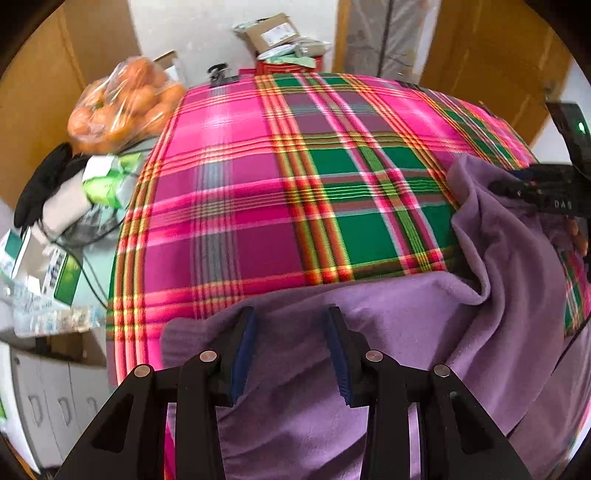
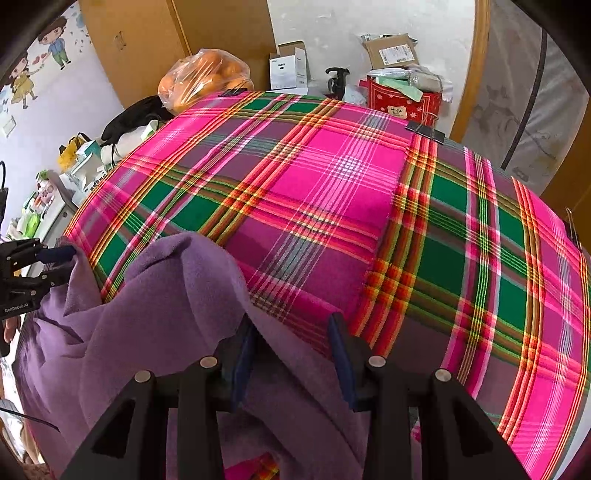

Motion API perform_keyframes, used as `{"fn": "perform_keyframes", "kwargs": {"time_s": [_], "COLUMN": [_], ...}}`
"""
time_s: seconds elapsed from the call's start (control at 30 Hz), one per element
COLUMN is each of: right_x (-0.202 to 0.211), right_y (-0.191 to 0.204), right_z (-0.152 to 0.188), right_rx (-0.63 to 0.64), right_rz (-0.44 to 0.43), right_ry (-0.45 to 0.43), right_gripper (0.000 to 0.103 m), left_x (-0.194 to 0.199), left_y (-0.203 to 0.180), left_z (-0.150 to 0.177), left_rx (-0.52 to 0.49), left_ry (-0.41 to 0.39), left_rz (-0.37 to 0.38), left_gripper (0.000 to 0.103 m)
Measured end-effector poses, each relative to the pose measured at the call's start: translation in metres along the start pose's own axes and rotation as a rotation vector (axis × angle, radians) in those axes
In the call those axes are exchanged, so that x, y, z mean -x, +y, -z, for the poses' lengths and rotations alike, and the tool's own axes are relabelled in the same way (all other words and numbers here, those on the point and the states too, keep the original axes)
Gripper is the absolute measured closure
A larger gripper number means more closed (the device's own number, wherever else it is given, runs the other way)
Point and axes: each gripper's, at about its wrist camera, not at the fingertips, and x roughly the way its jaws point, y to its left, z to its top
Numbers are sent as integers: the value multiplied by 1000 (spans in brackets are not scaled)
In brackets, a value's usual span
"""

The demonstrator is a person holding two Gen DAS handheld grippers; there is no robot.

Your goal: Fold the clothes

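Observation:
A purple fleece garment (image 1: 406, 314) lies bunched along the near edge of a table covered by a pink and green plaid cloth (image 1: 258, 184). My left gripper (image 1: 290, 347) is open, its blue-padded fingers (image 1: 243, 343) spread wide over the garment's left end. In the right wrist view the garment (image 2: 147, 314) rises in folds at the lower left. My right gripper (image 2: 291, 354) is open too, and a ridge of purple fabric runs up between its fingers. Each gripper shows in the other's view: the right one (image 1: 506, 184) above the raised fold, the left one (image 2: 70, 264) at the garment's far edge.
A bag of oranges (image 1: 122, 103) sits at the table's far left corner. Cardboard boxes (image 1: 273, 31) and a red box (image 2: 402, 99) stand behind the table. Black binder clips (image 2: 424, 131) pin the plaid cloth (image 2: 332, 203). Clutter and cables crowd the left side. Wooden doors line the back.

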Motion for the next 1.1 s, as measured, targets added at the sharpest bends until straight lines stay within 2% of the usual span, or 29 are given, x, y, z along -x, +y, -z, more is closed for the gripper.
{"fn": "perform_keyframes", "kwargs": {"time_s": [0.2,0.23,0.33,0.4,0.47,0.8,0.87,0.97,1.1], "right_x": [0,0,1,5,10,58,66,69,62], "right_y": [0,1,5,5,3,-20,-30,-42,-50], "right_z": [1,1,4,6,9,22,23,28,34], "right_rx": [-7,-3,11,4,-9,-100,-132,-166,-189], "right_rz": [-26,-28,-38,-41,-41,28,55,103,108], "right_ry": [-10,-11,-4,-13,-28,-152,-174,-167,-123], "right_gripper": [63,68,94,97,98,98,98,98,98], "left_x": [-3,-3,-3,-3,-2,9,9,12,12], "left_y": [-14,-14,-14,-13,-11,19,30,47,59], "left_z": [-3,-3,-3,-4,-4,-8,-9,-4,3], "left_rx": [-61,-59,-47,-36,-25,136,177,257,280], "left_ry": [3,3,6,4,-1,-70,-69,-71,-59], "left_rz": [-17,-19,-19,-18,-33,-87,-65,-30,-48], "left_gripper": [63,63,65,75,96,103,103,101,99]}}
